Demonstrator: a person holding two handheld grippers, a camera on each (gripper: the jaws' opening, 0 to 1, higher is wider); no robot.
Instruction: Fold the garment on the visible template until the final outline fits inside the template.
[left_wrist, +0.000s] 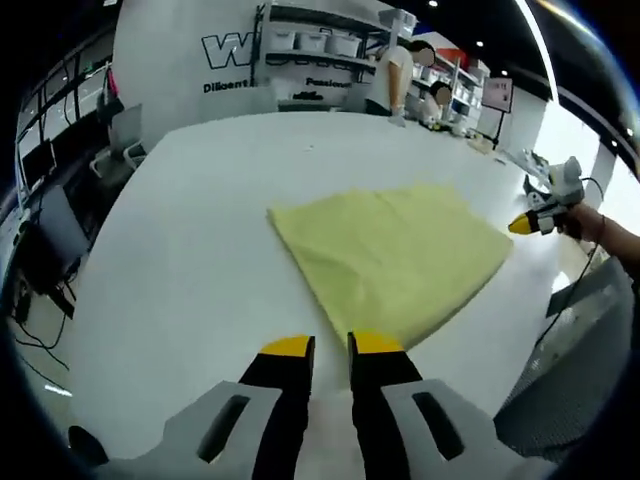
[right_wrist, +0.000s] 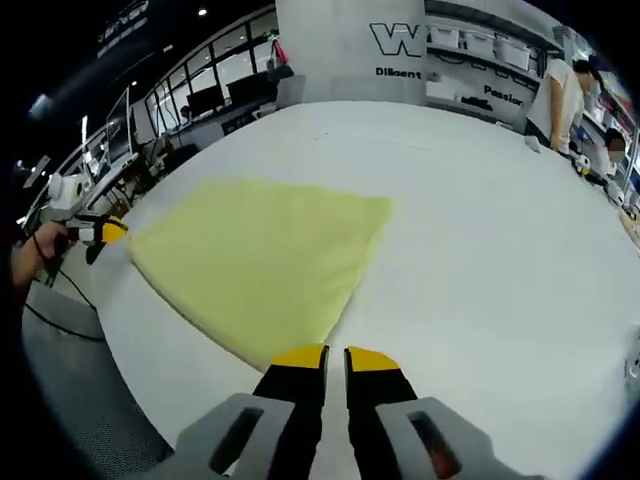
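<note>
Yellow-tipped, the left gripper (left_wrist: 330, 345) hovers with jaws nearly pressed together, empty, at the folded garment's (left_wrist: 392, 256) near edge; the right gripper (right_wrist: 335, 357) does likewise at its own corner. Both sit equally close. The garment lies flat on the white desk (left_wrist: 200, 220). Beyond, a pillar (right_wrist: 350, 45) reads "W" and "Diligent".
</note>
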